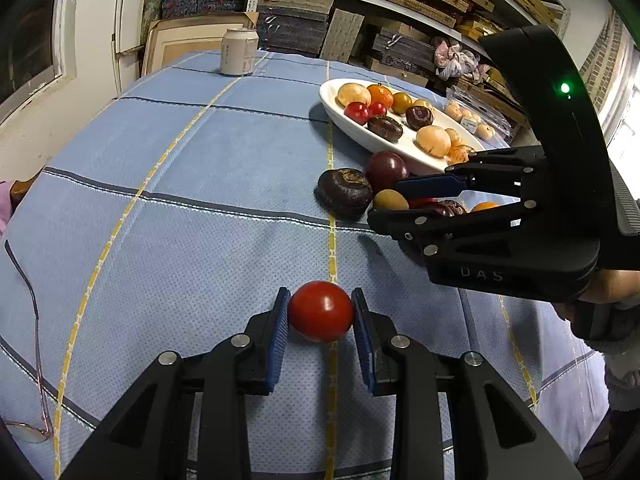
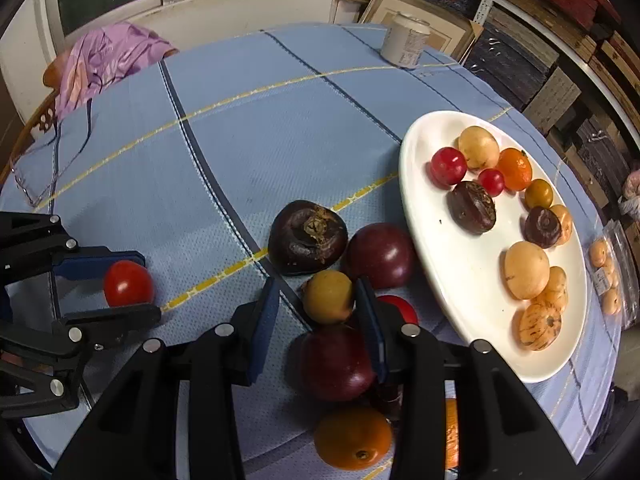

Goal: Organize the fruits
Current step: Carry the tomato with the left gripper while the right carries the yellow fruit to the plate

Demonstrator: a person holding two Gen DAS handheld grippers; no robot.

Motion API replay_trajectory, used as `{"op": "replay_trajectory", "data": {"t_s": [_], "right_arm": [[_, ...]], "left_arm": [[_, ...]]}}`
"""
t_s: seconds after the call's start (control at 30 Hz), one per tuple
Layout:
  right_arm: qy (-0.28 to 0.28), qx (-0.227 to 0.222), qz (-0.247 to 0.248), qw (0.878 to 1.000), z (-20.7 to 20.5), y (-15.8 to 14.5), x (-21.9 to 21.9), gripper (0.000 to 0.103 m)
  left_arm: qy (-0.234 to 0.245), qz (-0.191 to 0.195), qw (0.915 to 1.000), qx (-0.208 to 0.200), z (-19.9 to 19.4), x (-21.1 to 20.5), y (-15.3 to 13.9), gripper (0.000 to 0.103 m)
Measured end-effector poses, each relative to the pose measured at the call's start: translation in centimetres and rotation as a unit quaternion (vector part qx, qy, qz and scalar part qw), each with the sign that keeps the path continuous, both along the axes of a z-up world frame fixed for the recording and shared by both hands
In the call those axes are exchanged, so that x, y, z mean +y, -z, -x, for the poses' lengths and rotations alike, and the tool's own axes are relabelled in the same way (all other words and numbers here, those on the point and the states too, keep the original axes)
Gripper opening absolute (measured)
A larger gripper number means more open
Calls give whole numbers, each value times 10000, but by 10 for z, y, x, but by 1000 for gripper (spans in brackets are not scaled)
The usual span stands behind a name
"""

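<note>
A blue checked tablecloth (image 1: pixel 200 200) covers the table, with shelves of boxes behind. Left wrist view: my left gripper (image 1: pixel 321 316) pinches a round, glossy red tomato (image 1: pixel 321 311) between its blue pads, low over the cloth; I cannot tell its axis. The white plate (image 1: pixel 360 136) of fruits lies far right. Right wrist view: my right gripper (image 2: pixel 316 300) is spread around a yellow fruit (image 2: pixel 328 296), beside the plate rim; its right pad touches the fruit, the left stands apart. A dark chestnut (image 2: pixel 306 236) lies stem-up just beyond.
</note>
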State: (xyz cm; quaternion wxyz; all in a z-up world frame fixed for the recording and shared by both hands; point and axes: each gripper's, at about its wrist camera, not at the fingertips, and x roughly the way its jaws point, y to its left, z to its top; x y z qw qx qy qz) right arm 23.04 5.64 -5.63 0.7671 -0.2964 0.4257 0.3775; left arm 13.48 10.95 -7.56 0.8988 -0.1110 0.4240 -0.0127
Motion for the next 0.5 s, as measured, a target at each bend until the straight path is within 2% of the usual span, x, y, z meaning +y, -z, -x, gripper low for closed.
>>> {"op": "replay_trajectory", "data": {"t_s": [0.1, 0.17, 0.2, 0.4, 0.5], "right_arm": [[-33, -96, 101, 9999, 2, 4, 2, 38], [84, -24, -39, 10000, -1, 2, -1, 28], [153, 44, -132, 9998, -4, 2, -2, 27], [391, 112, -514, 9979, -6, 0, -13, 27], [577, 260, -1032, 9926, -5, -10, -25, 27]], "left_arm": [[-20, 19, 10000, -1, 1, 1, 0, 31], [-26, 21, 10000, 7, 1, 1, 0, 31], [-23, 23, 10000, 17, 1, 1, 0, 31], [-25, -36, 10000, 27, 0, -1, 1, 31], [-43, -150, 9999, -28, 2, -4, -1, 31]]}}
